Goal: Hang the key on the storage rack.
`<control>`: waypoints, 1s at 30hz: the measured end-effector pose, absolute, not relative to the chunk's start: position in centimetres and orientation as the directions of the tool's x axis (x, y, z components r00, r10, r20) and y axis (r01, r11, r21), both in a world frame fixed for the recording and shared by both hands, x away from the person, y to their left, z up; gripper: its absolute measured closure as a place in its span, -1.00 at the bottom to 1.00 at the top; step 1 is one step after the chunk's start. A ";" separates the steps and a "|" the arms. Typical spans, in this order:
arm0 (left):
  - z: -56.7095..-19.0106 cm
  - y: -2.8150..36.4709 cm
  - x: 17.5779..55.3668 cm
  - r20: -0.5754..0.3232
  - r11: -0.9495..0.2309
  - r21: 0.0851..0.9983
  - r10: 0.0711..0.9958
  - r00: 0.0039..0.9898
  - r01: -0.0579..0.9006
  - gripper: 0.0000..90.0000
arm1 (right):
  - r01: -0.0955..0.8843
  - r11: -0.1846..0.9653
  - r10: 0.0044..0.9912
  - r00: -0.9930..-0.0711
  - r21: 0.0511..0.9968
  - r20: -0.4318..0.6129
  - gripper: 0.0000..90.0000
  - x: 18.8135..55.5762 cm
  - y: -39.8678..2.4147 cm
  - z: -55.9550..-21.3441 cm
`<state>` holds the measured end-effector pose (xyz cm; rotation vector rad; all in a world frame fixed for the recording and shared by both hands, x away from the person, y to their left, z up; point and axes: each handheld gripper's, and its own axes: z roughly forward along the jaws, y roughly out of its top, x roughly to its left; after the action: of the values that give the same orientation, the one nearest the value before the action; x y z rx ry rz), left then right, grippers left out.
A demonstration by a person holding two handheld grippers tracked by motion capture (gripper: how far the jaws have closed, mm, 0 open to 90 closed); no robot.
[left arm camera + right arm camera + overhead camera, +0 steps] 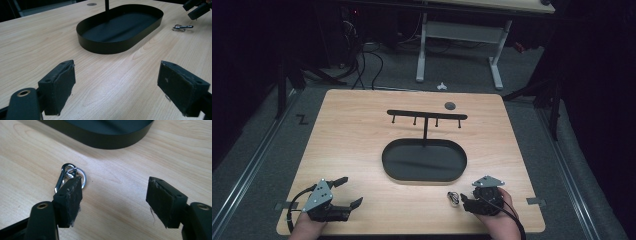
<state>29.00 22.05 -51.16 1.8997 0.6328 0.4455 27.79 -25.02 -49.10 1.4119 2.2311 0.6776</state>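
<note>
Right gripper (113, 202), jaws apart, hovers by the light, slippery metal carabiner (65, 178); best pinched across its ring.

L tool (346, 192) open, R tool (468, 200) open – low

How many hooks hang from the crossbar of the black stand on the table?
4. On the crossbar, one hook hangs near the left end, two hang either side of the post, and one near the right end.

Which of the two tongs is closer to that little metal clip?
The right tongs: the metal clip lies just beside them, while the left tongs sit across the table.
</note>
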 end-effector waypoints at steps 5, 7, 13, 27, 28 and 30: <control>-51.1 21.9 28.9 0.026 -0.333 0.917 0.599 0.800 0.220 -0.66 | 0.722 0.391 0.905 -0.415 0.571 -0.094 -0.38 28.0 -24.8 -48.8; -51.1 22.0 28.9 0.024 -0.330 0.918 0.600 0.800 0.219 -0.66 | 0.737 0.386 0.908 -0.411 0.555 -0.086 -0.40 28.2 -24.8 -48.8; -51.0 22.1 28.8 0.024 -0.329 0.918 0.602 0.798 0.221 -0.66 | 0.766 0.387 0.904 -0.426 0.513 -0.047 -0.50 28.4 -24.6 -48.8; -50.9 21.9 28.8 0.039 -0.342 0.917 0.589 0.807 0.205 -0.66 | 0.768 0.505 0.849 -0.525 0.393 -0.065 -0.59 28.1 -21.7 -48.3; -50.9 21.9 28.8 0.039 -0.342 0.917 0.589 0.807 0.205 -0.66 | 0.757 0.531 0.833 -0.549 0.379 -0.071 -0.61 28.3 -21.4 -48.4; -50.9 21.9 28.8 0.041 -0.343 0.917 0.588 0.808 0.203 -0.66 | 0.754 0.547 0.824 -0.562 0.363 -0.073 -0.52 28.5 -20.8 -48.4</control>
<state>28.79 21.95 -50.91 1.9160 0.5948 0.4465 28.50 -20.79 -48.39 1.3244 2.5496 0.4298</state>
